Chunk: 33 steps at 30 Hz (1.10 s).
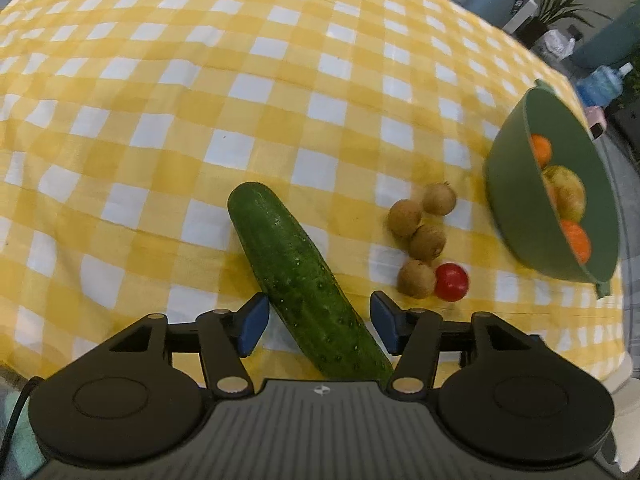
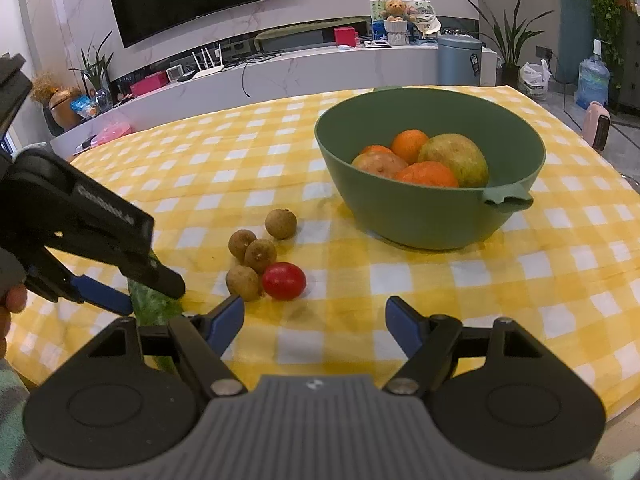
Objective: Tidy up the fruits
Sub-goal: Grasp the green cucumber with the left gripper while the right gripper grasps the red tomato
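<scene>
The left gripper (image 1: 318, 322) stands wide open astride the cucumber (image 1: 304, 280), positioned for a grasp across its width, left pad touching the skin, right pad apart. The cucumber lies flat on the checked tablecloth (image 1: 160, 120), long axis diagonal, far end pointing up-left, away from the green bowl (image 2: 432, 208). The right gripper (image 2: 314, 322) hovers wide and empty near the cherry tomato (image 2: 284, 281).

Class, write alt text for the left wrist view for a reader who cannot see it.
The open left gripper straddles a cucumber lying on a yellow checked tablecloth. To the right sit four small brown fruits, a cherry tomato and a green bowl of fruit.
</scene>
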Available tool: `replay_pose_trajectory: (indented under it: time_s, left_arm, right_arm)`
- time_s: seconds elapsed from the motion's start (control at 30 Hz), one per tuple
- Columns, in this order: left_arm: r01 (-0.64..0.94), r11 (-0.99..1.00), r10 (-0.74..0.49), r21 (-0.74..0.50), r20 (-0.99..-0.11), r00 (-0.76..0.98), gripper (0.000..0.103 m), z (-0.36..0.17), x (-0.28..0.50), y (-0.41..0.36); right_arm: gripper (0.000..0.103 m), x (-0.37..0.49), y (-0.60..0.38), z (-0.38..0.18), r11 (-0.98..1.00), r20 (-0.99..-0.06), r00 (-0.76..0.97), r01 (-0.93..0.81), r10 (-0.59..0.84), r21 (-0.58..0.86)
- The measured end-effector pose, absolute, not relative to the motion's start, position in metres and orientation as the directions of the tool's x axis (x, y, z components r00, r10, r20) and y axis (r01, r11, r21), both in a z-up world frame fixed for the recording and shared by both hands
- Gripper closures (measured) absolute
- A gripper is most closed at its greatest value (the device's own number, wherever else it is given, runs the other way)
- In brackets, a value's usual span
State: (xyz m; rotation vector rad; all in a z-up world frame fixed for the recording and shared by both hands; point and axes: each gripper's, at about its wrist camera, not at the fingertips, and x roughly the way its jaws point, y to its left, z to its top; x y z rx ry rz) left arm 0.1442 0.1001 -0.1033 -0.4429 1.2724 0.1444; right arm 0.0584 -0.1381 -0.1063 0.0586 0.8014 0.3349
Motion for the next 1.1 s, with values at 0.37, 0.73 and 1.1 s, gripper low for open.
replay_pose_trajectory:
  time_s: [0.37,0.73,1.1]
  left_arm:
    - [-0.306,0.934,-0.088,-0.184,-0.949,0.302,0.051,-0.108,0.143,0.094]
    - [0.026,0.997,-0.074,-0.070,-0.949,0.305,0.058,-0.085,0.162,0.078]
    - [-0.009,0.996,-0.080,-0.090,-0.923,0.376,0.058,-0.097,0.152,0.079]
  right_arm:
    - [0.028,0.057,-0.140,-0.112,0.945,-0.693,0.647,-0.278,0.317,0.173]
    - [0.041,0.053,-0.125,-0.112,0.915,-0.658,0.655,-0.380,0.372,0.138]
    - [0.057,0.068,-0.113,-0.120,0.918,-0.670,0.661,-0.387,0.338,0.082]
